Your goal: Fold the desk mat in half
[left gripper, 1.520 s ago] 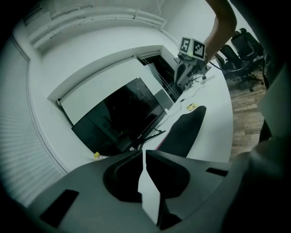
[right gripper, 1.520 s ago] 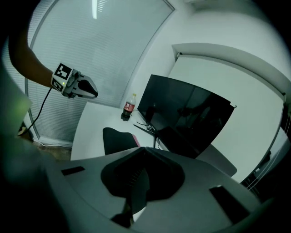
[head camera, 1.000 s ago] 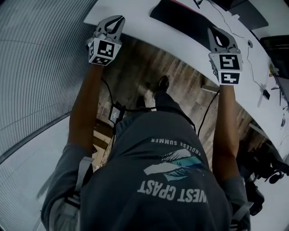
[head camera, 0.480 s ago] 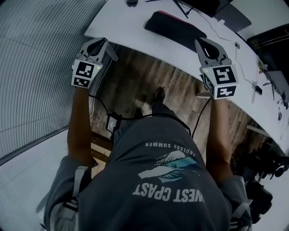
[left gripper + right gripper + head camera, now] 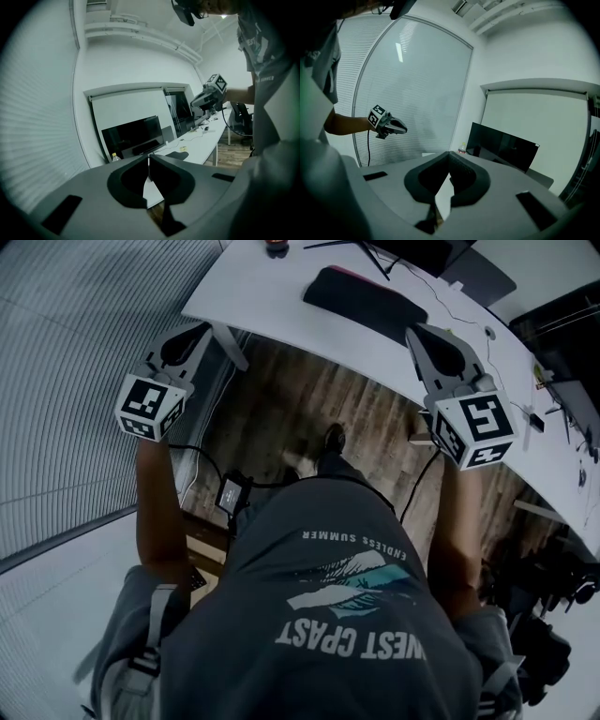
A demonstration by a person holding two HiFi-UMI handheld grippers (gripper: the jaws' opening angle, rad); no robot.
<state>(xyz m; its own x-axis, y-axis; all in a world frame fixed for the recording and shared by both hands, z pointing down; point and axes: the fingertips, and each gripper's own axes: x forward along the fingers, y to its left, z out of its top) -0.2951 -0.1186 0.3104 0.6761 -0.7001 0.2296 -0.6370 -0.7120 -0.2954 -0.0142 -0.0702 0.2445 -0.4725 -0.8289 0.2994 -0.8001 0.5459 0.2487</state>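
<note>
The dark desk mat (image 5: 366, 301) lies as a compact oblong on the white desk (image 5: 272, 292), with a reddish edge along its far side. It also shows as a dark patch (image 5: 178, 154) in the left gripper view. My left gripper (image 5: 202, 332) hangs in the air off the desk's near left corner, jaws shut and empty. On the other side my right gripper (image 5: 419, 332) is over the desk's near edge, just right of the mat, also shut with nothing in it. Neither touches the mat. Each gripper view shows the other gripper: the right gripper (image 5: 206, 96) and the left gripper (image 5: 389, 125).
A dark monitor (image 5: 133, 136) and a small bottle (image 5: 114, 157) stand at the desk's far end. Cables and small items (image 5: 525, 399) trail along the desk to the right. A ribbed blind wall (image 5: 66, 381) runs at my left, and wooden floor (image 5: 309, 399) lies below.
Both grippers have pulled back from the desk edge toward me and risen, so their marker cubes look larger. The left one has swung further left. The mat has not moved.
</note>
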